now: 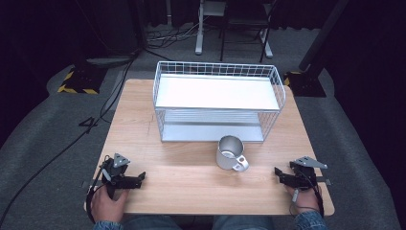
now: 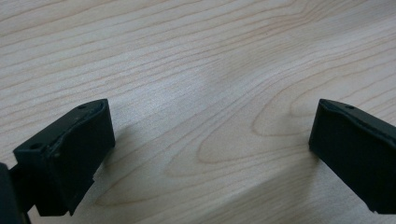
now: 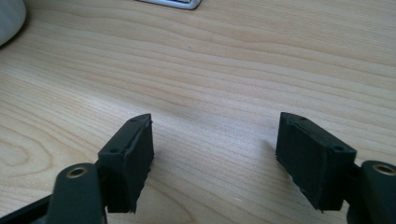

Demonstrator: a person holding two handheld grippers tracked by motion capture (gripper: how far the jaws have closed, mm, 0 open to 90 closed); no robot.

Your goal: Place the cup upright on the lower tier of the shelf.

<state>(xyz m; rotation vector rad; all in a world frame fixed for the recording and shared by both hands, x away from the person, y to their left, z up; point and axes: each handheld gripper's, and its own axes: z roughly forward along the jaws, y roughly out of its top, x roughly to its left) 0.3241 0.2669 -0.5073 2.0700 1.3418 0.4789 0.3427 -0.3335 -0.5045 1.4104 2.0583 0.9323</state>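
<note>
A shiny metal mug (image 1: 231, 153) stands upright on the wooden table (image 1: 191, 187), its handle turned toward the front right, just in front of a white wire rack (image 1: 218, 98) with two shelves. My left gripper (image 1: 140, 178) rests near the table's front left corner, held by a hand, jaws pointing right. In its own view the left gripper (image 2: 210, 140) is open over bare wood. My right gripper (image 1: 278, 174) lies at the front right, jaws pointing left toward the mug. Seen in its own view, the right gripper (image 3: 215, 144) is open with nothing between its jaws, and the mug (image 3: 9, 18) sits at the upper left.
The rack's bottom edge (image 3: 173, 3) shows at the top of the right gripper view. Bare wood lies between the two grippers. Beyond the table are grey carpet, cables (image 1: 62, 148) and stand legs (image 1: 198, 45).
</note>
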